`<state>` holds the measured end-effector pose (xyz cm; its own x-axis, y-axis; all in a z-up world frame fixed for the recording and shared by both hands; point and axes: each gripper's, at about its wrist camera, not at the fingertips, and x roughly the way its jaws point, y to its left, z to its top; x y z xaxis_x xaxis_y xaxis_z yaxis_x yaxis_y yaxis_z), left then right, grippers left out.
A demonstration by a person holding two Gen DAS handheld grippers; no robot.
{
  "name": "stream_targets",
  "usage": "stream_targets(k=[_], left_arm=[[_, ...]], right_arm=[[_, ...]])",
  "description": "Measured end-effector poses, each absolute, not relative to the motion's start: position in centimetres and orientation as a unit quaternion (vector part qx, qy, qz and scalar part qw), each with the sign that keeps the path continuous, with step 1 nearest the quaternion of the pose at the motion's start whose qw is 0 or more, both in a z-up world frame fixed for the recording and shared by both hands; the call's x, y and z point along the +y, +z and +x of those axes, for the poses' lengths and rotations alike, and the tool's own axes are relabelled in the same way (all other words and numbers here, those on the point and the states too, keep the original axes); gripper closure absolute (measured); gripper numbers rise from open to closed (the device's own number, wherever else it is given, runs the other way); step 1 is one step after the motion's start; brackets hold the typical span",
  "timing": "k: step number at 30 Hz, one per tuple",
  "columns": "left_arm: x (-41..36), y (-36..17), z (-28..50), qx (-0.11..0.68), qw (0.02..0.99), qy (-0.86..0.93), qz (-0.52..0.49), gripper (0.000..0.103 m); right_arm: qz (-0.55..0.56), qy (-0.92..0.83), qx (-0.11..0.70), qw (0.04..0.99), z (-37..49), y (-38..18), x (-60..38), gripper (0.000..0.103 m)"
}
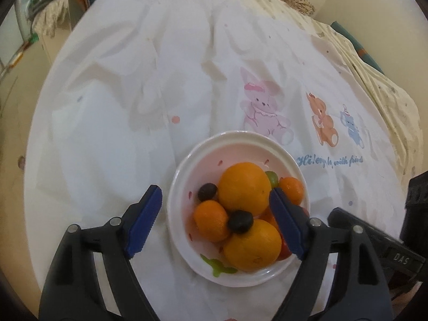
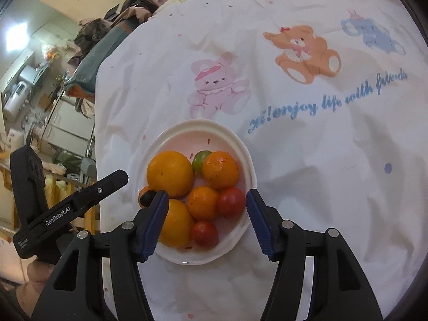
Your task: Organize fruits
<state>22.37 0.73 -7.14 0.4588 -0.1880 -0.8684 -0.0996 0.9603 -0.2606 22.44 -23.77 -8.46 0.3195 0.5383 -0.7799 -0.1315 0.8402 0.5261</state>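
Observation:
A white bowl (image 1: 187,160) (image 2: 203,123) rests on a white cartoon-print cloth and is full of fruit. It holds two large oranges (image 1: 243,187) (image 2: 169,174), smaller mandarins (image 1: 211,220) (image 2: 220,169), two dark plums (image 1: 240,221), a green fruit (image 2: 200,160) and two red tomatoes (image 2: 230,202). My left gripper (image 1: 214,191) hovers open over the bowl, with one blue finger beyond its left rim and the other over its right side. Over the bowl's near half my right gripper (image 2: 207,194) is open too. Neither one holds anything.
The cloth (image 1: 133,107) (image 2: 321,174) is printed with bears and blue writing and lies wrinkled on all sides of the bowl. The left gripper's black body (image 2: 72,206) shows at the cloth's left edge. Cluttered furniture (image 2: 40,93) lies beyond that edge.

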Motion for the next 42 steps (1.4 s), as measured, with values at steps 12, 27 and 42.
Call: stream_targets(k=[12,27,42], left_arm=[[-0.2,-4.2,19.9,0.474,0.879,0.026,-0.035,0.023],[0.2,0.7,9.8,0.436,0.899,0.008,-0.03,0.023],[-0.1,1.9,2.4,0.385,0.923,0.025,-0.016,0.015]], right_arm=[[0.148,0.196,0.507,0.826,20.8,-5.7,-23.9,0.02],[0.117,0.166,0.449,0.87,12.1,-0.6,-25.8,0.002],[0.09,0.135,0.411,0.897,4.7,-0.1,-25.2,0.0]])
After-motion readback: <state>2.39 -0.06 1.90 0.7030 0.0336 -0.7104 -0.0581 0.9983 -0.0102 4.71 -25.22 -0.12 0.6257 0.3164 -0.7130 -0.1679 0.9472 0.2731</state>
